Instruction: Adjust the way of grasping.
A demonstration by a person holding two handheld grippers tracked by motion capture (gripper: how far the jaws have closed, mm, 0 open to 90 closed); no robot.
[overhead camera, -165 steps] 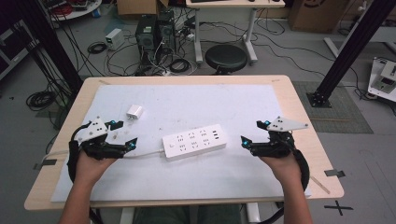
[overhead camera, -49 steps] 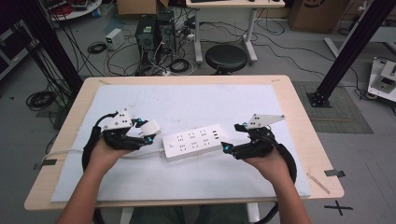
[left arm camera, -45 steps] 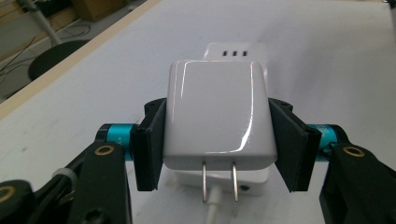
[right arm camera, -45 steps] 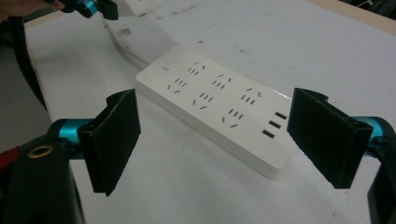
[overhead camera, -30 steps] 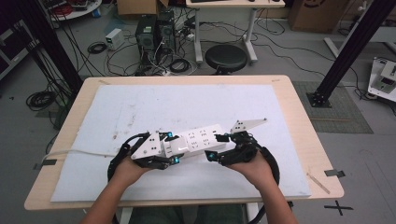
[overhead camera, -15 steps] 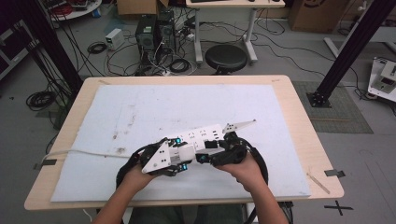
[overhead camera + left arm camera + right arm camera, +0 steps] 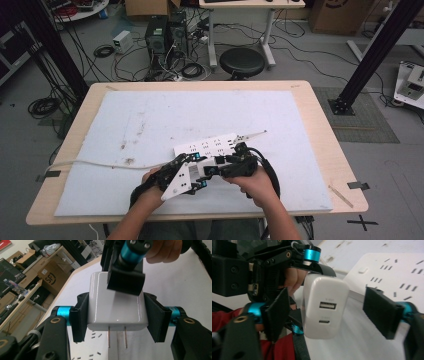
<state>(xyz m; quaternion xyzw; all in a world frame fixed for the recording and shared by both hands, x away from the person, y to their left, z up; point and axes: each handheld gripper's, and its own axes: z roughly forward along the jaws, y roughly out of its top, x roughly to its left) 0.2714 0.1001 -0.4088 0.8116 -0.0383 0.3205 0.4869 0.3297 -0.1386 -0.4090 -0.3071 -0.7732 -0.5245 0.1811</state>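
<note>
White plastic is what matters here: a small charger [image 7: 116,306] sits clamped between the two black pads of the left hand-held gripper [image 7: 116,315], pinched across its flat sides so that its two metal prongs [image 7: 117,336] hang free below and point down toward the power strip [image 7: 210,148] lying on the bench [image 7: 310,115]. Holding it by the sides rather than by the ends leaves both the prongs and the port face uncovered, which is probably the point, since the prongs have to reach a socket and nothing may block them. In the right gripper view the charger [image 7: 324,310] shows its face with two ports, and the right hand-held gripper [image 7: 327,315] stands with its jaws apart on either side of that body, one pad close by its edge and the other well clear; in the left gripper view one of those pads seems to rest against the top of the charger. I judge this a handover or a steadying hold, the second gripper coming in at the port end to take or brace the block. From the high view both grippers meet at the near edge of the strip, whose sockets face up and whose pale cord [image 7: 85,162] trails off to the left across the white mat [image 7: 150,115].
</note>
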